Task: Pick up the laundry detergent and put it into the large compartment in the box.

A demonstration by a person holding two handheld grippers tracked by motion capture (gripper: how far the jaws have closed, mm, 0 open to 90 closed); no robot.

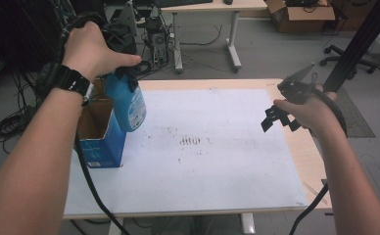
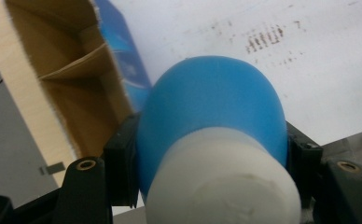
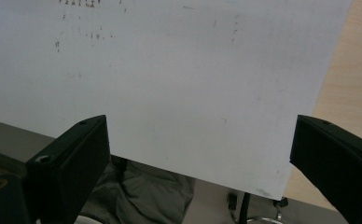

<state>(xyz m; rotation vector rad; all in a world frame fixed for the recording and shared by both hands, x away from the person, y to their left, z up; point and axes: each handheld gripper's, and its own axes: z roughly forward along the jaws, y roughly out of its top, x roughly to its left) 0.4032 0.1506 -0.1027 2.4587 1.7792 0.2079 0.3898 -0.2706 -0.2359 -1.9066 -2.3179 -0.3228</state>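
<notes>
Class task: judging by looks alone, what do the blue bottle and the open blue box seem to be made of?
Blue bottle, with a white cap: probably plastic, since its rounded surface is smooth and softly glossy with even colour. Blue box: corrugated cardboard, printed blue outside; the high view and the left gripper view show a raw brown matte inside and rough cut edges on the flaps.

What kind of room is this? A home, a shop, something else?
Probably a lab or workshop office: bundles of cables on the grey floor, a desk with a keyboard behind, a cardboard box of gear, and an office chair's wheeled base.
</notes>
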